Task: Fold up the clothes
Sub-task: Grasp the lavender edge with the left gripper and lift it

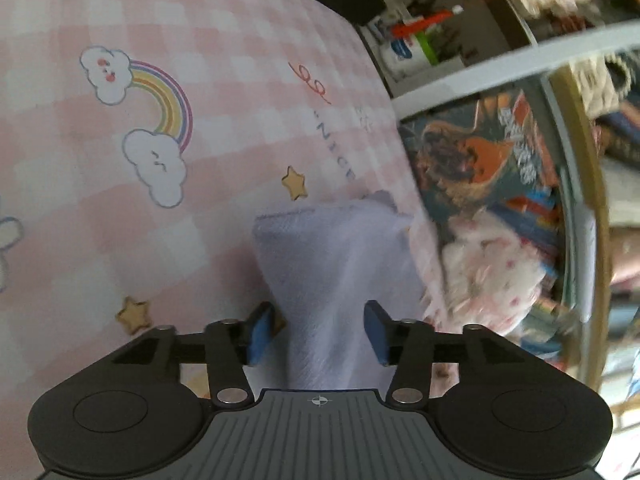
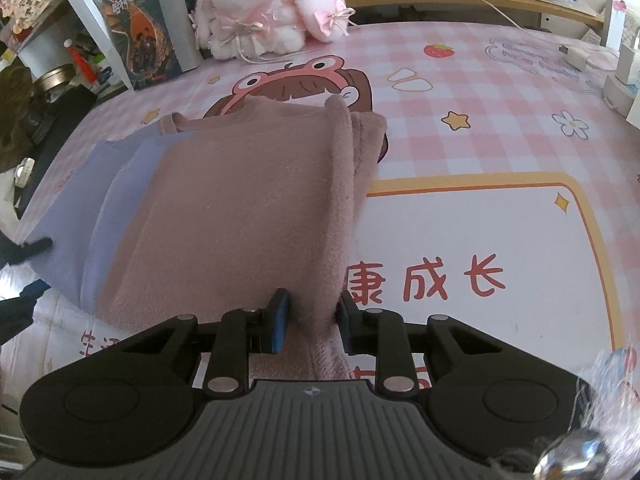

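A dusty pink cloth [image 2: 248, 200] lies folded on the pink checked table cover [image 2: 480, 92], with its thick folded edge running along its right side. It rests on a lavender cloth [image 2: 80, 208] that sticks out to the left. My right gripper [image 2: 312, 320] is shut on the near corner of the pink cloth, and the fabric is bunched between its blue pads. In the left wrist view the lavender cloth [image 1: 332, 256] runs between the fingers of my left gripper [image 1: 318, 332]. Its jaws stand apart, with a gap beside the left pad [image 1: 260, 332].
A white and pink plush toy [image 2: 264, 12] and upright books [image 2: 136, 40] stand at the back left edge. A white charger with its cable [image 2: 576, 56] and small boxes sit at the back right. The cover's edge [image 1: 416, 208] drops off just right of the lavender cloth.
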Available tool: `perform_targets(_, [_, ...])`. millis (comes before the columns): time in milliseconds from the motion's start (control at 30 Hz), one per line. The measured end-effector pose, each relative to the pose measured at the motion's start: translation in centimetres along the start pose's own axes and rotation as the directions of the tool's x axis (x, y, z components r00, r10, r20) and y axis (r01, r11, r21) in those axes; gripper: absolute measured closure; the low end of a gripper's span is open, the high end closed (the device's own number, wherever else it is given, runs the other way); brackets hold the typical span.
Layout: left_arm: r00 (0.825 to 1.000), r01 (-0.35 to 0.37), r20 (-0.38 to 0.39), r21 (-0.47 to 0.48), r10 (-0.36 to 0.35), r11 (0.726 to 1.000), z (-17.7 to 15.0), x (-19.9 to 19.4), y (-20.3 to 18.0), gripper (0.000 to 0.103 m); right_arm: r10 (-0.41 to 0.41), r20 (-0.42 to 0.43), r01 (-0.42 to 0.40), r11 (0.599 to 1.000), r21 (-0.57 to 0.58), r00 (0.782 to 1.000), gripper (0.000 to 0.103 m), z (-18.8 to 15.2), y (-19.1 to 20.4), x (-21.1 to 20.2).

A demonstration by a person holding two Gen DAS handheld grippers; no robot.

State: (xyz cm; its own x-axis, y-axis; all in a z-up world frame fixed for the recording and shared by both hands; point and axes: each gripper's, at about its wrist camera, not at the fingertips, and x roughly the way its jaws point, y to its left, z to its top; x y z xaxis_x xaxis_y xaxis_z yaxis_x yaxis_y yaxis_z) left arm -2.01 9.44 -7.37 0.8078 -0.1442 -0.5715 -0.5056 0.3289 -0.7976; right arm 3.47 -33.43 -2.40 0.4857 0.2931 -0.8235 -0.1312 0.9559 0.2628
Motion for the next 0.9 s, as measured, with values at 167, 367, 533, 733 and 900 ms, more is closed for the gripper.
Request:
perform_targets(167, [1.0,0.02,0.013,-0.039,-0.019,0.999,0.3,1.7,-0.5,0.056,-0.014,0.002,0.014,1.0,-0.002,1.0,0.079,-0.1,0.3,0.0])
perform_targets(367, [0.999,0.0,-0.034,-0.018,0.0,1.0,1.4,3.0,-0.2,0.09,-0.03,0.013,0.03,1.0,0.007,0.999,0.078,-0.3,0.6,0.2])
perform_targets(533, [0.999,0.02,-0.043,0.005,-0.019,1.0,2.5,2.4,0.1,0.092,-0.006,0.008,0.005,0.998,0.06,1.0,0.074,0.8,0.4,0.5])
perform_targets(733, [0.999,0.03,-0.015,-0.008,-0.03,1.0,4.1,1.3,0.9,0.092,-0.022,0.058,0.019,0.999,0.047,0.998,0.073,4.5,0.8,1.5])
perform_targets(900, [1.0,0.027,-0.003,-0.012,-0.027,1.0,4.6,0.6,1.7,0.092,0.002,0.031,-0.002,1.0,0.017,1.0,0.073,5.9,1.7,3.2])
